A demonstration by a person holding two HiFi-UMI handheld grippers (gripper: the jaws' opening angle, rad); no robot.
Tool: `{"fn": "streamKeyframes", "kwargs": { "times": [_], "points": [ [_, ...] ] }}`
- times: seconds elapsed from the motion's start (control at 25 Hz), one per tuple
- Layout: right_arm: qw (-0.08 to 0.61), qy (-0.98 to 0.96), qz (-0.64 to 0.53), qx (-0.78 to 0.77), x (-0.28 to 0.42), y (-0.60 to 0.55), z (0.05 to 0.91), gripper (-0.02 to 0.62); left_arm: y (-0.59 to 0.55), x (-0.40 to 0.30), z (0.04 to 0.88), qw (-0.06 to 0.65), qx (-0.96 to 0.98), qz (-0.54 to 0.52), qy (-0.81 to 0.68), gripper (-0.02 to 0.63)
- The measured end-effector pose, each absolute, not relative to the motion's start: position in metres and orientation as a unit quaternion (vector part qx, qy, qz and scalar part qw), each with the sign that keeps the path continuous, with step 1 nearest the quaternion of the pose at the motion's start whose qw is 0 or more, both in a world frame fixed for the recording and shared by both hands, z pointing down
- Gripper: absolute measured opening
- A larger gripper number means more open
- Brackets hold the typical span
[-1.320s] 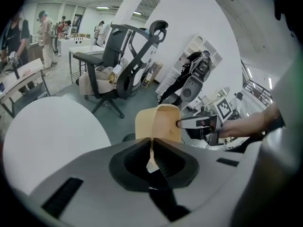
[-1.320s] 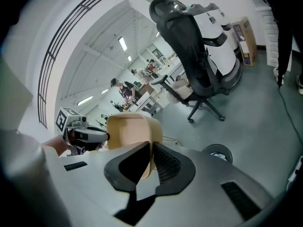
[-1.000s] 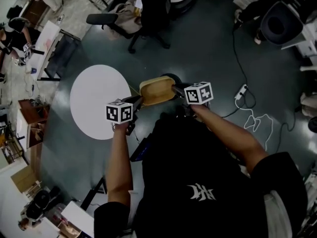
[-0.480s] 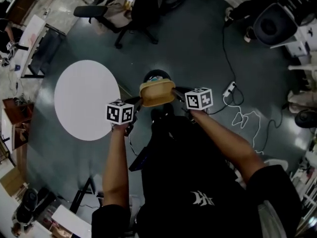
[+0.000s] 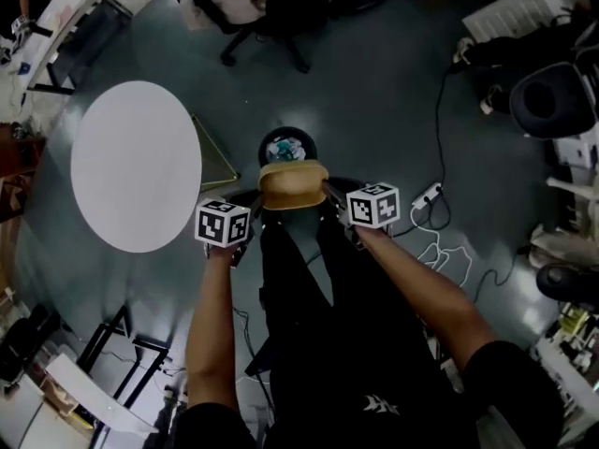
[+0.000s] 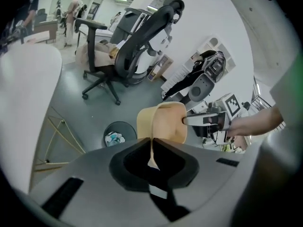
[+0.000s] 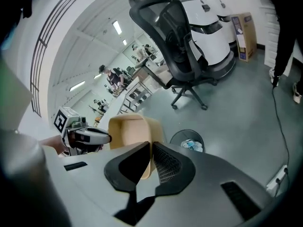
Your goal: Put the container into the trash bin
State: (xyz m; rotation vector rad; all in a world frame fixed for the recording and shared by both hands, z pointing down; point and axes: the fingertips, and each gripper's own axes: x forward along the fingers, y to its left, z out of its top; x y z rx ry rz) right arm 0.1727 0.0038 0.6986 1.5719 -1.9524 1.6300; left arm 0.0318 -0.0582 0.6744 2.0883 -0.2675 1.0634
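A tan container (image 5: 293, 183) is hanging in the air just over the near edge of a small round trash bin (image 5: 286, 148), which is standing on the grey floor. The left tongs (image 5: 255, 202) are pinching its thin rim on one side, and the right tongs (image 5: 329, 193) are pinching the opposite wall, both pressed tight on it. To do this step well, I would judge, the person is needing to bring the tub squarely over the bin's mouth and let go with both tongs together, so that it is not swinging sideways onto the floor. The container is looking like a shallow, light tub with rounded corners, plain and empty inside. The bin is already holding some crumpled rubbish. A round white tabletop (image 5: 136, 166) is standing well apart.
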Motion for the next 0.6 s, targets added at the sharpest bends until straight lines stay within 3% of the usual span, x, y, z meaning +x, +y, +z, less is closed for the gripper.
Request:
{"fn": "streamKeyframes", "kwargs": {
  "times": [0.6],
  "points": [
    [0.148,-0.674,0.545,0.477,0.199,-0.012,0.865,0.051,-0.049,0.047,0.841,0.447,0.781,0.394,-0.189,0.020]
  ]
}}
